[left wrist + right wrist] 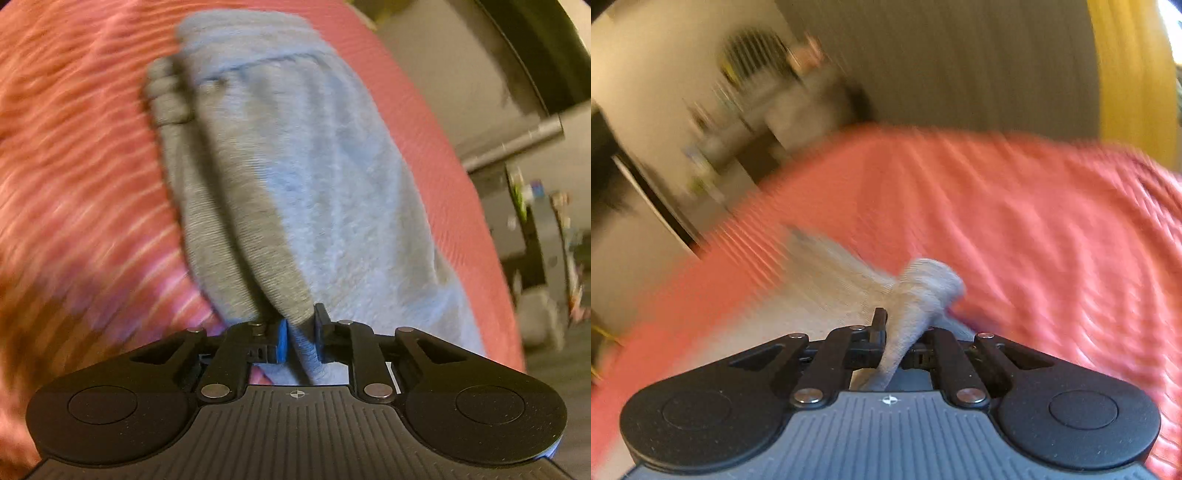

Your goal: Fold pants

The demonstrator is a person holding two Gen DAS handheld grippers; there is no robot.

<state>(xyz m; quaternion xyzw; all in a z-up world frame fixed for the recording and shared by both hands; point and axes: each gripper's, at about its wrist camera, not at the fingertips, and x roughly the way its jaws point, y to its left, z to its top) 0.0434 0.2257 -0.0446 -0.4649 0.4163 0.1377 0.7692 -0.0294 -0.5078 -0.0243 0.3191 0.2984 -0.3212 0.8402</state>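
Grey sweatpants (pixel 295 177) lie lengthwise on a pink-red ribbed bedspread (pixel 81 184), waistband at the far end, one side folded over along the left. My left gripper (pixel 300 334) sits at their near end with a fold of grey cloth filling the narrow gap between its pads; the jaws stand slightly apart. In the right wrist view, my right gripper (pixel 899 338) is shut on a bunched piece of the grey pants (pixel 923 291), which rises in a lump just past the fingers. More grey cloth trails off to the left over the bedspread (pixel 1034 229).
The bed's edge runs down the right side of the left wrist view, with a grey floor and blurred furniture (pixel 543 236) beyond. In the right wrist view a cluttered shelf area (pixel 746 122) stands past the bed at the left, and a yellow curtain (pixel 1130 74) hangs at the far right.
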